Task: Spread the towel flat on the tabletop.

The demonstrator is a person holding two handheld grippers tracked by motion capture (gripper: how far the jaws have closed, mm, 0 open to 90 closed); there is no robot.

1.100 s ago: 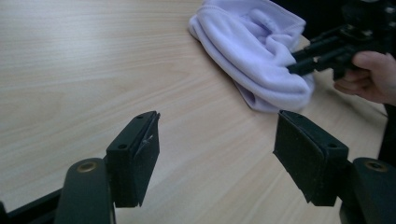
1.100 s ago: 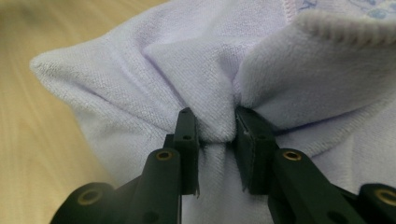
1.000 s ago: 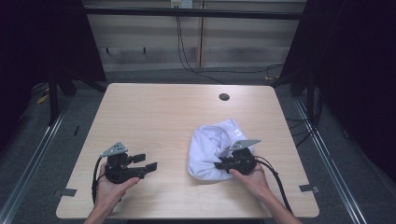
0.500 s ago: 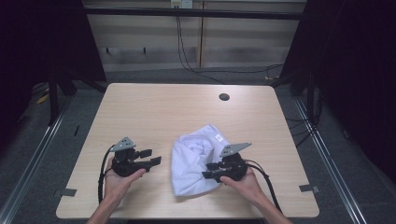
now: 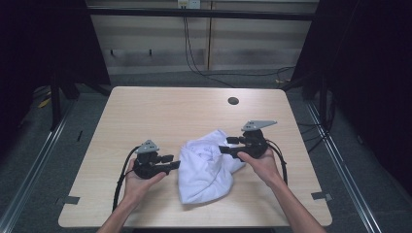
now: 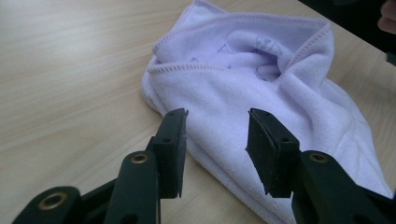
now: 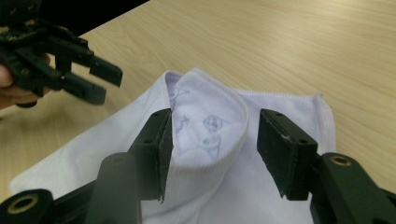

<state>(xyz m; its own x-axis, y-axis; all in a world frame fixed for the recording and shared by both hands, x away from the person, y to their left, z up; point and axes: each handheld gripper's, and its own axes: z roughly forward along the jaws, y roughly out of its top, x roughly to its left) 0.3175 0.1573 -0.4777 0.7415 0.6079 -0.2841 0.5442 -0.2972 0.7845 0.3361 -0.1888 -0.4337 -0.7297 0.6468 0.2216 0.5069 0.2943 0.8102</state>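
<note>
A pale lavender towel (image 5: 206, 170) lies crumpled on the wooden table (image 5: 160, 111), near the front middle. My left gripper (image 5: 174, 163) sits at the towel's left edge. Its jaws stand open in the left gripper view, with the towel (image 6: 243, 84) just beyond the left gripper (image 6: 217, 119). My right gripper (image 5: 224, 144) is at the towel's upper right. In the right gripper view the right gripper (image 7: 215, 119) is open, and a raised fold of the towel (image 7: 210, 130) with a small printed figure stands between its jaws, unpinched. The left gripper (image 7: 100, 79) shows there too, open.
A dark round hole (image 5: 233, 101) sits in the tabletop near the far edge. Bare wood stretches behind and to both sides of the towel. The front table edge (image 5: 194, 224) runs close below it. Dark frames and cables (image 5: 194, 58) surround the table.
The towel has slid left toward the table's middle and bunched up. The right gripper has pulled back to its upper right edge. The left gripper has moved right to the towel's edge.
</note>
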